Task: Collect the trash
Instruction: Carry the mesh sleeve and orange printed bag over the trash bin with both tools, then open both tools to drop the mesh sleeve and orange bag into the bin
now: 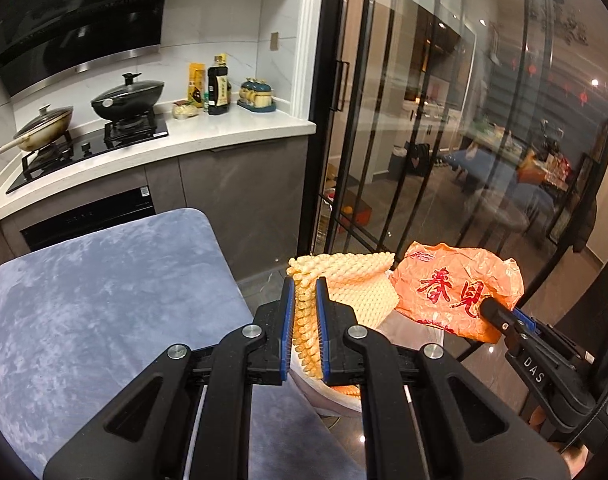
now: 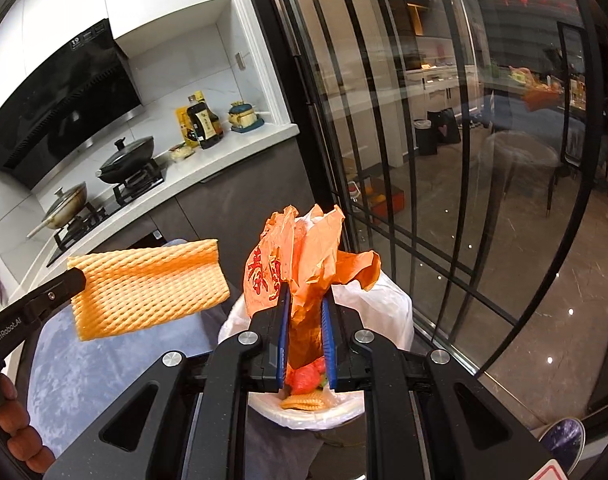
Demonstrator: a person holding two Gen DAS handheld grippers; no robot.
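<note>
My left gripper (image 1: 305, 286) is shut on a yellow foam fruit net (image 1: 355, 280), held in the air; the net also shows in the right wrist view (image 2: 148, 288). My right gripper (image 2: 307, 296) is shut on a crumpled orange plastic bag (image 2: 304, 256) with red characters, seen too in the left wrist view (image 1: 455, 288). Both are held above a bin lined with a white bag (image 2: 387, 312), which holds red and yellow trash (image 2: 305, 390) inside.
A blue-grey velvet chair seat (image 1: 104, 300) lies to the left of the bin. Behind it runs a kitchen counter (image 1: 240, 128) with a stove, two pans and bottles. Black-framed glass sliding doors (image 1: 443, 120) stand to the right.
</note>
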